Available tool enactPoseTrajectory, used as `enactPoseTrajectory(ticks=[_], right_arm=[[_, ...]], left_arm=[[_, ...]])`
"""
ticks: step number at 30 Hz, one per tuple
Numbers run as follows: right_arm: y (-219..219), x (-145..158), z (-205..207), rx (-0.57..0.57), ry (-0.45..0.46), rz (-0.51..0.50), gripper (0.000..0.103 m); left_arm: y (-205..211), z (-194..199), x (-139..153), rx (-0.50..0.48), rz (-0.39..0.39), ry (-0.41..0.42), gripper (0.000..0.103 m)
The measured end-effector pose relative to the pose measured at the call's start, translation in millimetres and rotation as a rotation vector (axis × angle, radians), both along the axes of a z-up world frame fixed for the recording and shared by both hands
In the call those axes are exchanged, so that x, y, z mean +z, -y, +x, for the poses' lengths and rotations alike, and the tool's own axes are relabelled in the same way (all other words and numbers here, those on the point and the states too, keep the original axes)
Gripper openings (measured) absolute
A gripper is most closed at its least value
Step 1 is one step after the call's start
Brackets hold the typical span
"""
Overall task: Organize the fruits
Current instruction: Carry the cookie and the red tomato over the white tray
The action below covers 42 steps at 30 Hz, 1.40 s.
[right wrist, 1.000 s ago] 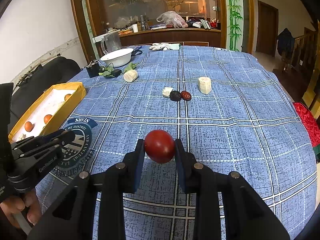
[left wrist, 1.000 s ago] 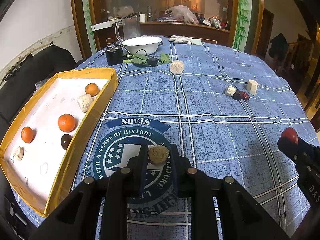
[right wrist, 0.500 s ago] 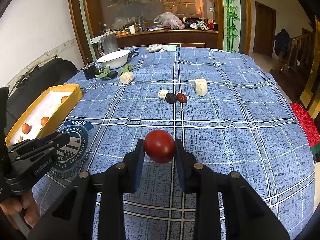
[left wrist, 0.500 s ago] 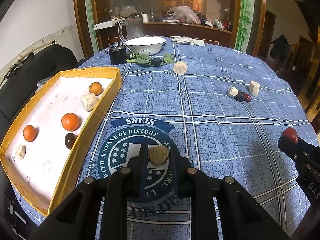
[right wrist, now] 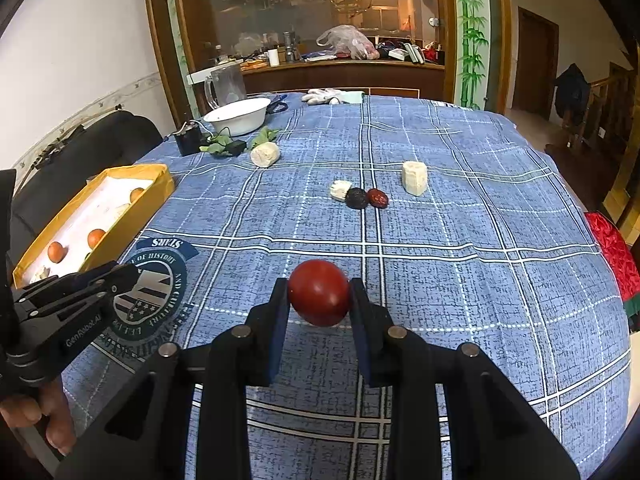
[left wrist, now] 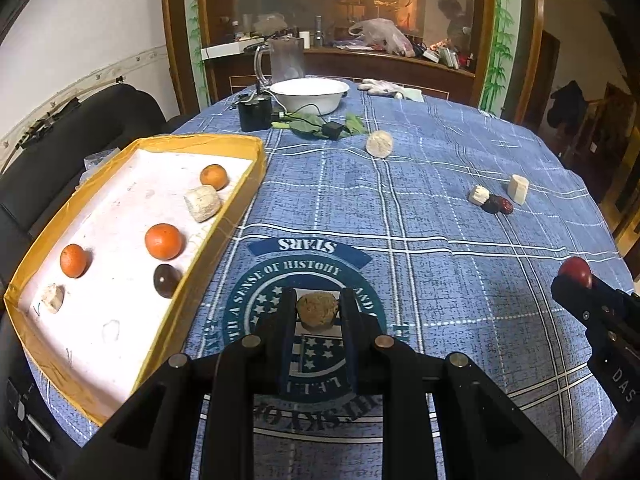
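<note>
Blue plaid cloth [right wrist: 460, 288] covers the counter; left gripper [left wrist: 317, 308] clamps a brown lump [left wrist: 317, 307], right gripper [right wrist: 319, 294] a red fruit [right wrist: 319, 292].

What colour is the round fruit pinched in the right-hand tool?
Deep red fruit, glossy; clearest in the right wrist view.

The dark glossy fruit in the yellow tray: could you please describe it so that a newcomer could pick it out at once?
Find the yellow tray at the left edge of the blue checked tablecloth. The dark glossy fruit lies on its white floor near the wall facing the cloth's round emblem, just below the largest orange. It is the only brown-black piece there; its neighbours are oranges or pale chunks.
</note>
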State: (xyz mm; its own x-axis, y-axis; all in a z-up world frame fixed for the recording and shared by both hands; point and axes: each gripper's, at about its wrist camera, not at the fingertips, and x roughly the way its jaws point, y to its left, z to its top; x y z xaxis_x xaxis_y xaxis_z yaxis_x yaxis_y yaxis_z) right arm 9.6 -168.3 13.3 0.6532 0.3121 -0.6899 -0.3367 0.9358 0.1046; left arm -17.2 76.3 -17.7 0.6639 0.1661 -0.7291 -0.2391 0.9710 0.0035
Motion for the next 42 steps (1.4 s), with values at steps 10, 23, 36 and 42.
enactPoseTrajectory(ticks=[10,23,36,42], right_arm=[[-30.8,8.1,-1.3,0.063,0.015,-0.022,0.031],[-125.3,26.6,10.7,0.257,0.037,0.009,0.032],[-279.1,16.0,61.5,0.479,-0.012,0.000,0.032],[-326.4,-0.9,93.5,0.523,-0.069,-0.027,0.032]], left_arm=[[-48.8,-17.1,14.4,0.099,-0.016,0.029,0.020],[-154.2,-25.7,1.4,0.353,-0.013,-0.042,0.020],[-192.9,-22.3,-24.1,0.397,-0.047,-0.138,0.020],[-198.0,-20.3,-23.2,0.408,-0.048,-0.143,0.020]])
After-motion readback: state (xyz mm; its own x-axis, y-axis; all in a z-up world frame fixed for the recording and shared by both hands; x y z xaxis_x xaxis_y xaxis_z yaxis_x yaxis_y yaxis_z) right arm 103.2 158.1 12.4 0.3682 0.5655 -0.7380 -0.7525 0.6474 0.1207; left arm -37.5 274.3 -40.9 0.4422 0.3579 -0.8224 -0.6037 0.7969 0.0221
